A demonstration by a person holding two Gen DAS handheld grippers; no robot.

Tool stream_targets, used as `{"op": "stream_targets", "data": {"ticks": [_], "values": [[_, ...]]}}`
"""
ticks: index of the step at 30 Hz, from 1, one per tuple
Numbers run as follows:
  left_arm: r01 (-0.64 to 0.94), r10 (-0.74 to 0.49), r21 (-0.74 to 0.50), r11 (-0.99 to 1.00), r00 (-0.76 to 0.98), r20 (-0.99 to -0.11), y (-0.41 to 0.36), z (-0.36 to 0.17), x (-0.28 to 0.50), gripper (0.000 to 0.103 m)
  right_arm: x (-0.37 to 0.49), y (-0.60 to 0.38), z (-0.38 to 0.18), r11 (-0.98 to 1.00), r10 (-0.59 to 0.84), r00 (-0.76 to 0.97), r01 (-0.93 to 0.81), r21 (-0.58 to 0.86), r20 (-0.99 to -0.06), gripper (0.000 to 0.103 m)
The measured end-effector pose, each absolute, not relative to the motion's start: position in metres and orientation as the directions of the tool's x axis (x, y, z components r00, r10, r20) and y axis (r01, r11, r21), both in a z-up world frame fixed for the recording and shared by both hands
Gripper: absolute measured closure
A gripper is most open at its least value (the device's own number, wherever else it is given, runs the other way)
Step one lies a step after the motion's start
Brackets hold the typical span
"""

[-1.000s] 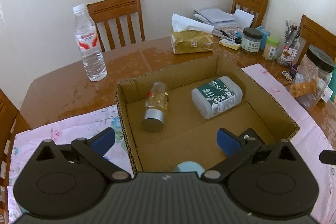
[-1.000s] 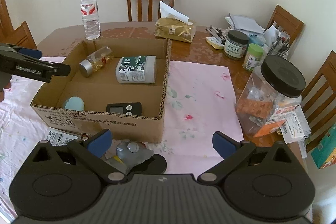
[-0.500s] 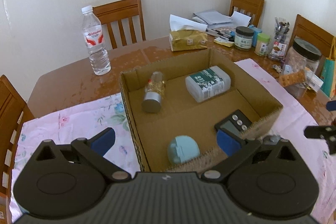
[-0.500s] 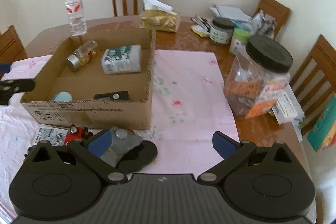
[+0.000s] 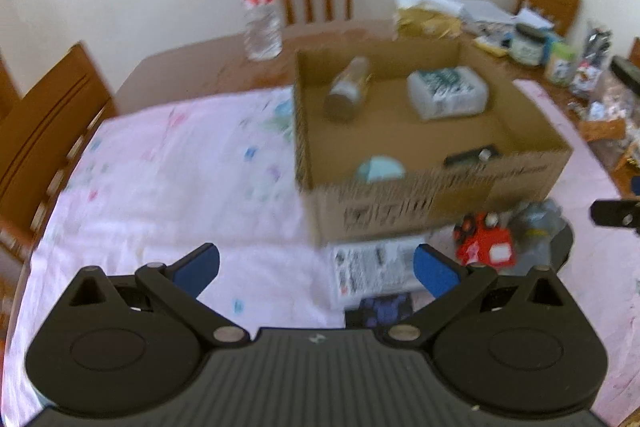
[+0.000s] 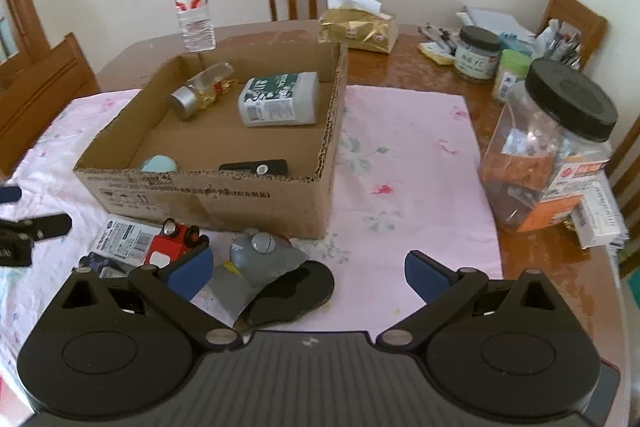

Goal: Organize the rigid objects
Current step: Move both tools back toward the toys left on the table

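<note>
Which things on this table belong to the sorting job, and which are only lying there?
Job: cardboard box; in it a small bottle, medical bottle, round blue item, black device; before it a red toy car, grey toy, label card.

Lying about: water bottle, tissue pack, big jar.

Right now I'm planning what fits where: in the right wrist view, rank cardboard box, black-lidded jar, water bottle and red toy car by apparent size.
1. cardboard box
2. black-lidded jar, though it sits nearer
3. water bottle, farther off
4. red toy car
</note>
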State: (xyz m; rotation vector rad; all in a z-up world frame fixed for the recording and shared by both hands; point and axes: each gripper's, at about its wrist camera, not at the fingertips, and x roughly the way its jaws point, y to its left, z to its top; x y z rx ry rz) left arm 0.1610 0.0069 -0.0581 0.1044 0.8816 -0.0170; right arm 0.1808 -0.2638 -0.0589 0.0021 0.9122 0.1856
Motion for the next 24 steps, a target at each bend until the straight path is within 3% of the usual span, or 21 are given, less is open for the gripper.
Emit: {"op": "stream_targets", "data": {"ticks": [10, 24], "values": [[-0.066, 0.098, 0.073, 0.995, 0.559, -0.823, -0.009, -0.085, 0.132, 0.001, 0.166, -0.297, -0.07, 0.97, 0.21, 0.575, -0.226, 0.094, -0.791, 0.0], [0.014, 0.069, 0.09, 0.996, 0.529, -0.846, -0.018, -0.111, 0.15, 0.001, 0.159, -0.312, -0.079, 0.98, 0.184, 0.563, -0.167, 0.107, -0.805, 0.0]]}}
